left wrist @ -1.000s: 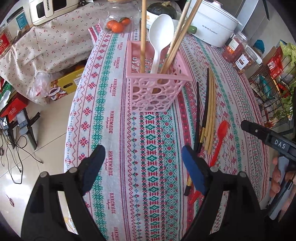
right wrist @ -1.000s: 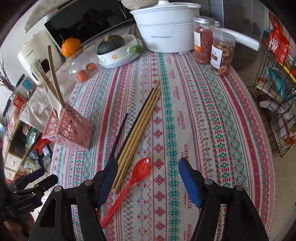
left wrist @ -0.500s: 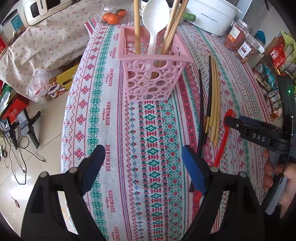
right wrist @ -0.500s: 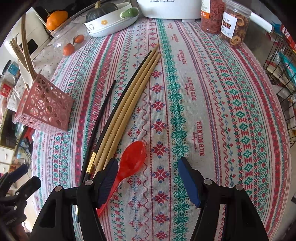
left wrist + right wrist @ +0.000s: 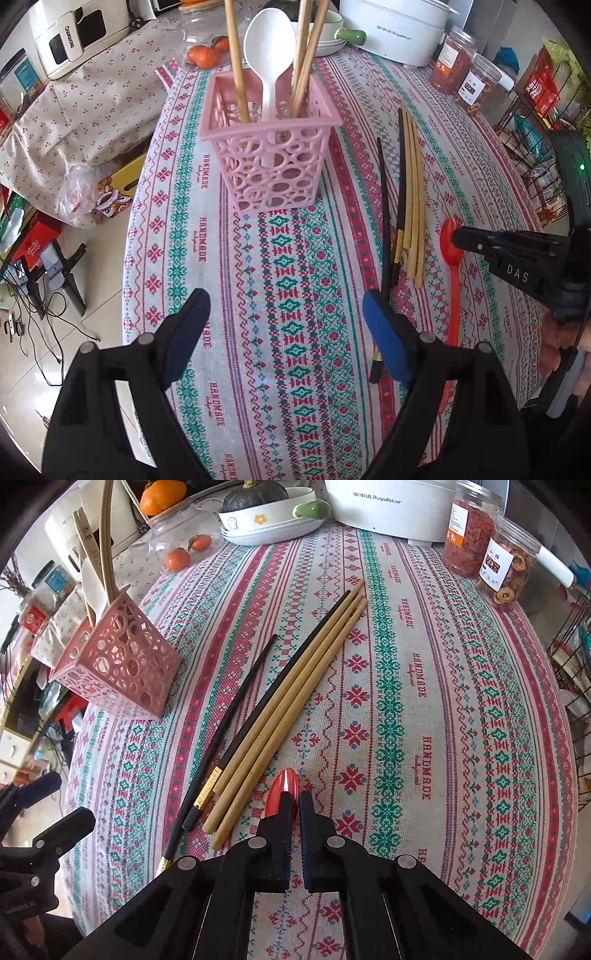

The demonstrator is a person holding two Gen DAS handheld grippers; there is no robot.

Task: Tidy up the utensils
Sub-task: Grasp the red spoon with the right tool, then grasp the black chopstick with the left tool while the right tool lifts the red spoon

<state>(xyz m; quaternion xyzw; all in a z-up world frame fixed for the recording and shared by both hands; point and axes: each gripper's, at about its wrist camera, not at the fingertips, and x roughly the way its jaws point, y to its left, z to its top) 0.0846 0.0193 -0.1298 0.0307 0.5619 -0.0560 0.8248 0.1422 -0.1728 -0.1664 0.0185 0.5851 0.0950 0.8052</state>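
Nearest the lens, the right hand-held gripper (image 5: 291, 805) has just clenched on the bowl of a glossy red plastic spoon (image 5: 283, 785) that lies on the counter (image 5: 461, 709), which is covered with a patterned red-and-green woven cloth; its handle runs back under the jaws. Bare cloth stretches to the right of the spoon as far as the rounded counter edge. Just left of the spoon lie three pale bamboo chopsticks (image 5: 295, 698) side by side, with two black chopsticks with gold bands (image 5: 236, 716) beyond them. The left hand-held gripper (image 5: 282, 315) hangs released, its blue pads wide apart over a bare strip of cloth, holding nothing; the counter's left edge drops to a tiled floor close beside it. Farther back stands a pink perforated plastic basket (image 5: 273, 162), upright, holding a white plastic spoon (image 5: 269, 48) and more bamboo chopsticks. At the far edge sit a white electric cooker (image 5: 388, 506) and two clear jars
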